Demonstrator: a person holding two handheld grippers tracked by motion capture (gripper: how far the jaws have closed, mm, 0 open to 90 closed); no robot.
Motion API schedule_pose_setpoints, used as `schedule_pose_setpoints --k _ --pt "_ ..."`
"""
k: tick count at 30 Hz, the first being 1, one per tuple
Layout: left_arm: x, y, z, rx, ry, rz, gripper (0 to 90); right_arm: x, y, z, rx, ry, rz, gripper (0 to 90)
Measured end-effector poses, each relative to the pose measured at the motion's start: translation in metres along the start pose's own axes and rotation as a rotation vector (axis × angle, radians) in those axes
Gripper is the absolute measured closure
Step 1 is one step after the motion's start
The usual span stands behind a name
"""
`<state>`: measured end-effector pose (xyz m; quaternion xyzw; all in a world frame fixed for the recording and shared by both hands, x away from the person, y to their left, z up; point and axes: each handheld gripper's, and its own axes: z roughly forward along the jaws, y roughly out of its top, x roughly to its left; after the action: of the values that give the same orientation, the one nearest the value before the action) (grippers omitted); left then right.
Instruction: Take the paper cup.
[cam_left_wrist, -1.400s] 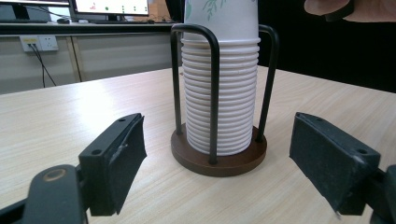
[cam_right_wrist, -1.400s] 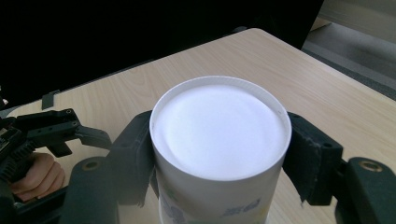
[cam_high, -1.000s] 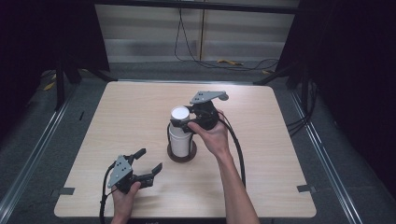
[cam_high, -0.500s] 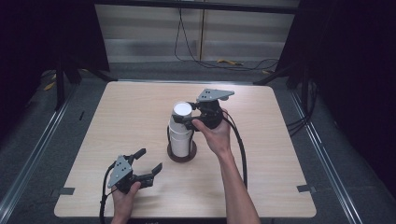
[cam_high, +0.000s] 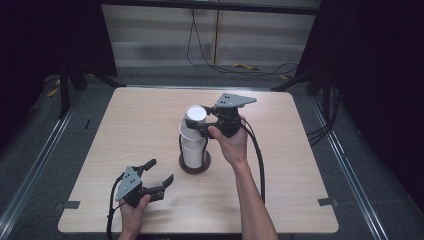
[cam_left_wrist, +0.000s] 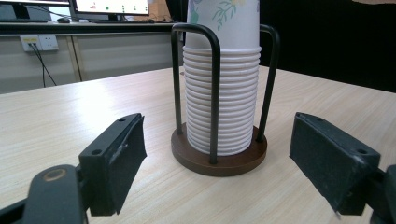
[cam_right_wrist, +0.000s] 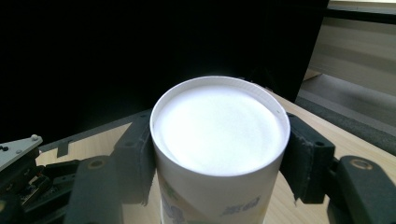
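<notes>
A stack of upside-down white paper cups (cam_high: 193, 150) stands in a holder with black wire posts (cam_left_wrist: 214, 88) and a round brown base (cam_high: 194, 167) at the table's middle. My right gripper (cam_high: 198, 127) is shut on the topmost cup (cam_high: 195, 114), which is raised partway above the stack. In the right gripper view the jaws press both sides of this cup (cam_right_wrist: 217, 134); its white bottom faces up. The flower-printed cup (cam_left_wrist: 224, 18) rises above the stack (cam_left_wrist: 222, 102). My left gripper (cam_high: 160, 173) rests open near the front left, its jaws (cam_left_wrist: 219, 140) spread toward the holder, holding nothing.
The wooden table (cam_high: 125, 125) has bare room on all sides of the holder. Beyond its far edge lie grey floor and cables (cam_high: 245, 66). Dark curtains hang at both sides. A person's right forearm (cam_high: 250, 195) reaches in from the front edge.
My right gripper has lifted the top cup a little higher and slightly away from the person. The left gripper has stayed in place.
</notes>
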<state>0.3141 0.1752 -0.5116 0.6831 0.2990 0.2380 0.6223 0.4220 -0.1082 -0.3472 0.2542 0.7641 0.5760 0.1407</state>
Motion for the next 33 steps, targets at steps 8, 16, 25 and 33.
schedule_pose_setpoints --k 8,16,25,33 --pt "0.000 0.000 0.000 0.002 0.000 0.000 18.1 0.001 0.003 -0.007 -0.047 0.000 -0.001 35.9" --pt "0.000 0.000 0.000 0.003 0.004 -0.004 18.1 0.000 0.003 -0.013 -0.072 0.009 0.009 36.0" --pt "0.000 0.000 0.000 0.002 0.005 -0.004 18.1 -0.002 0.001 -0.027 -0.133 0.005 0.028 36.2" --pt "0.001 0.000 0.000 0.005 0.008 -0.003 18.0 -0.004 -0.004 -0.040 -0.152 -0.012 0.046 36.3"
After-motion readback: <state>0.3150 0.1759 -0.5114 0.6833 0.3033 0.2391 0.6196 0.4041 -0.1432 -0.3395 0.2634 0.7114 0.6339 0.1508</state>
